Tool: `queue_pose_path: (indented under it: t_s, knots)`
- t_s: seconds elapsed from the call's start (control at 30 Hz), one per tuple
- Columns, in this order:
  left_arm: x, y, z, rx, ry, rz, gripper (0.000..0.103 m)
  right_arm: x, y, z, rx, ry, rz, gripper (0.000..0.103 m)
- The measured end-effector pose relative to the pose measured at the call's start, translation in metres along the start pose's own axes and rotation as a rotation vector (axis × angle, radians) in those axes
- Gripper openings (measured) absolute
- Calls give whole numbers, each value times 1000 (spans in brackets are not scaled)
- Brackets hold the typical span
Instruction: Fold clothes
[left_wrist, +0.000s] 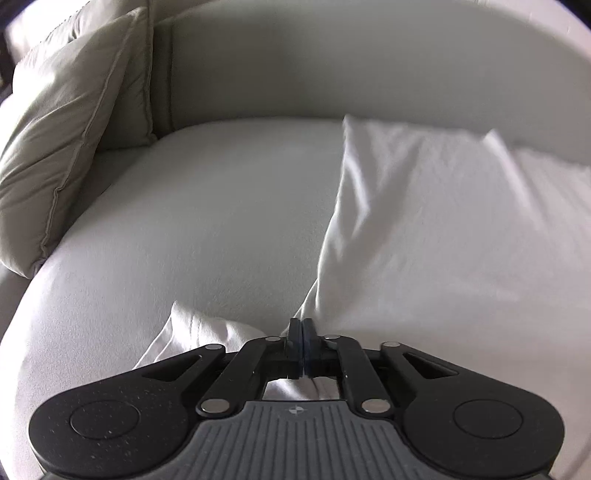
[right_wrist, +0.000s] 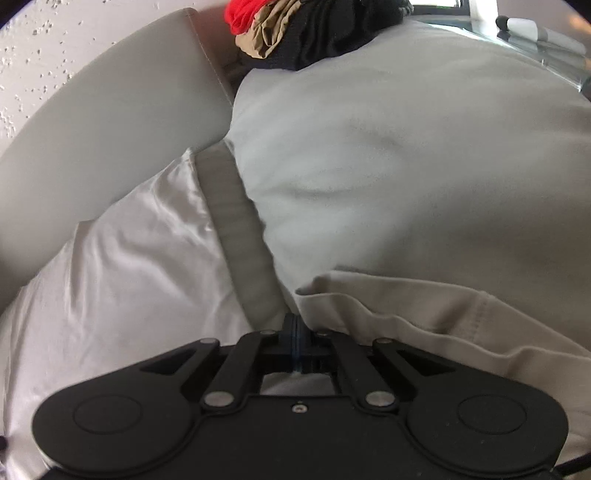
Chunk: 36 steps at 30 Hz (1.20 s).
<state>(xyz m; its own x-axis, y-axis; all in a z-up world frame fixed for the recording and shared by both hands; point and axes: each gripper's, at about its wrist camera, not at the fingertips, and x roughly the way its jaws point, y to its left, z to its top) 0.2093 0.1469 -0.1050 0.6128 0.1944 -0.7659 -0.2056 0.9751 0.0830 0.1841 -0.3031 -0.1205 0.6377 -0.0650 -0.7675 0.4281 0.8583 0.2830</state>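
Observation:
A white garment (left_wrist: 424, 229) lies spread over the right half of the pale sofa seat (left_wrist: 207, 206). My left gripper (left_wrist: 303, 328) is shut on its near edge, and the cloth runs taut up from the fingertips. A bunched corner of it (left_wrist: 192, 332) sits just left of the fingers. In the right wrist view a shiny white cloth (right_wrist: 122, 266) lies at the left and a beige garment (right_wrist: 436, 314) with a stitched hem at the lower right. My right gripper (right_wrist: 295, 325) is shut at the beige garment's left edge, which reaches into the fingertips.
A grey-beige pillow (left_wrist: 70, 140) leans in the sofa's left corner against the backrest (left_wrist: 332, 66). A big pale cushion (right_wrist: 388, 147) fills the right wrist view. Behind it lies a pile of red, tan and black clothes (right_wrist: 295, 33), with a glass tabletop (right_wrist: 535, 40) at the far right.

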Motion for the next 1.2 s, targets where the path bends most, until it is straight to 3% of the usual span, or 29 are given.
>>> queue_pose_path:
  t_s: [0.1,0.23,0.33,0.4,0.47,0.53,0.6,0.7,0.8,0.87,1.0,1.07,1.1,1.13,1.17,1.2]
  knots:
    - [-44,13,10,-41,-119,-171,5,-43,10,13,15,-46,83,3]
    - [-96,-1,20,-11,-236,-297,6,-86,42,39,-77,-83,217,4]
    - [-90,-24,38,55,-213,-319,16,-79,71,55,-170,-67,248,4]
    - [-64,-46,49,117,-141,-279,16,-52,87,63,-212,-14,247,6]
    - [-26,-69,54,208,-59,-168,16,-14,102,66,-266,60,211,10]
    - [4,-89,55,309,-41,-95,15,19,111,63,-342,106,178,10]
    - [30,-97,57,327,-21,-114,13,42,125,56,-433,154,186,10]
    - [56,-99,55,332,29,-198,13,73,138,51,-463,239,298,10]
    - [82,-91,64,317,59,-196,13,96,139,50,-447,314,352,6]
    - [96,-73,73,236,92,-166,14,103,130,54,-410,315,366,0]
    - [104,-49,88,193,126,-41,11,98,90,73,-279,276,287,0]
    - [109,-48,93,275,129,105,10,98,73,88,-244,263,145,0]
    - [115,-53,89,335,139,189,8,102,69,91,-276,265,64,5]
    - [121,-57,86,391,147,268,8,106,65,95,-307,267,-17,0]
    - [123,-60,83,410,146,294,8,109,61,97,-336,267,-92,0]
    - [121,-63,82,413,139,306,8,103,65,97,-337,235,-80,0]
